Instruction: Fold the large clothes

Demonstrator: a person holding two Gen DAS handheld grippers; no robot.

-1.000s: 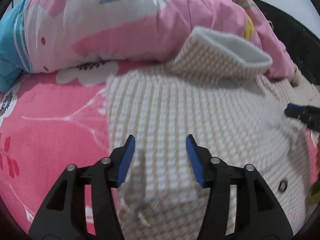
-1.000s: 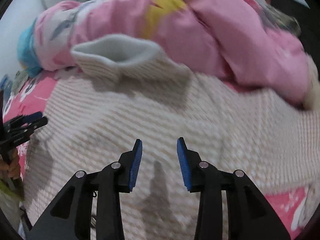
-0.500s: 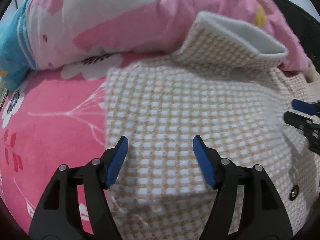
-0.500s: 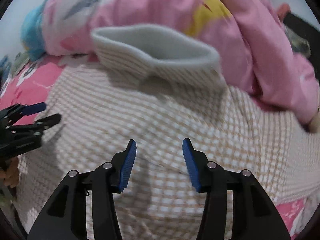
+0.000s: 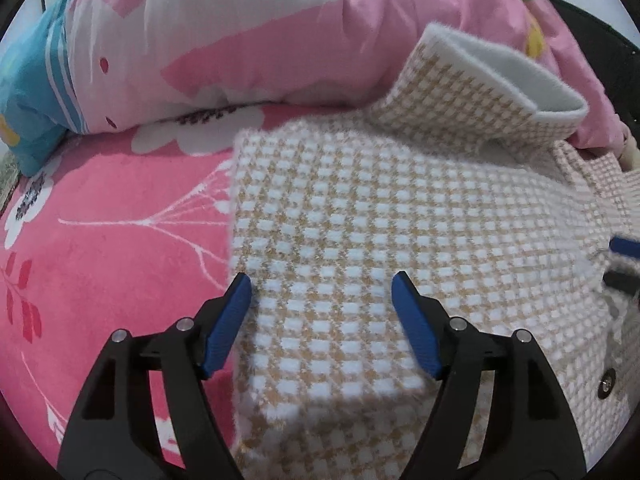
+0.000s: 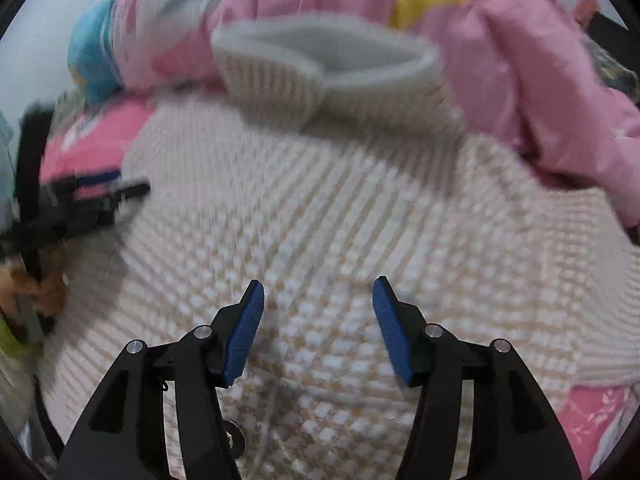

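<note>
Fuzzy houndstooth coat (image 5: 360, 240) on pink floral sheet (image 5: 100, 248), left gripper (image 5: 322, 300) jaws spread

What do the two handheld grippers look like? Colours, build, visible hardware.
Left gripper and right gripper look identical: matte black plastic frames with triangular cutouts, two silver rivets or screws per side, and ribbed blue pads on the inner finger faces. No cables, markings or sleeves are visible.

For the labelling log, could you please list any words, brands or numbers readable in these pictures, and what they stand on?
None can be read: no words, labels or numbers show.
The checked coat shows only its weave.
The pink bedsheet and quilt carry only flower prints.
</note>
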